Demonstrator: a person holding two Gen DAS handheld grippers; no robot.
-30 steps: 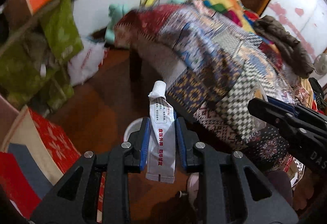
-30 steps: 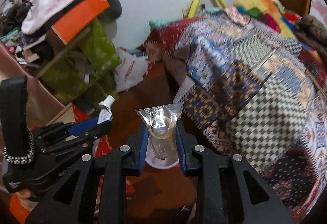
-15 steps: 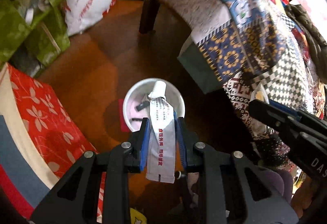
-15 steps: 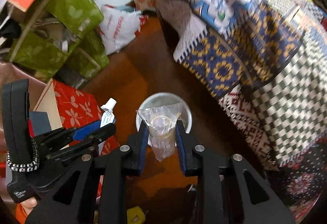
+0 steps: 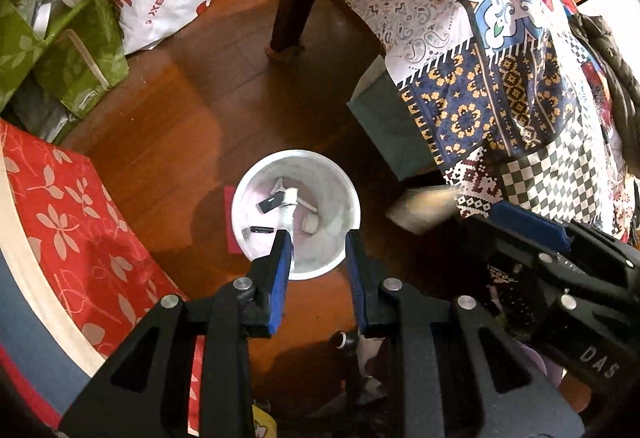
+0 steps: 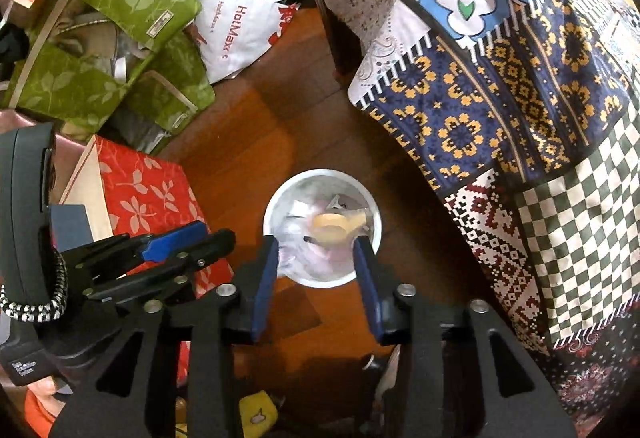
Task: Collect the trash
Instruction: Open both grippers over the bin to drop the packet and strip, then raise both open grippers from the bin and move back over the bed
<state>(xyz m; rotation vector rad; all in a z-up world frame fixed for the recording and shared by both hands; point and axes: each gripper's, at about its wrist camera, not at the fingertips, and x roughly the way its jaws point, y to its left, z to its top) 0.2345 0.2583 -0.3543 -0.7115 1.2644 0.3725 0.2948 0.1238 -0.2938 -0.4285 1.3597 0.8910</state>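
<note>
1. Both of our grippers have come down over the bin (image 5: 340,194), and the tube (image 5: 289,207) and bag (image 6: 338,224) have left our fingers.
2. We are holding our left gripper (image 5: 318,250) open with nothing in it.
3. Our right gripper (image 6: 316,258) has just been opening, and nothing is between its fingers.
4. We are seeing the tube and the bag dropping into the bin on the floor (image 5: 192,110).

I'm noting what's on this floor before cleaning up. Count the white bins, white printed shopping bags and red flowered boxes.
White bin: 1
White shopping bag: 1
Red flowered box: 1
Total: 3
</note>
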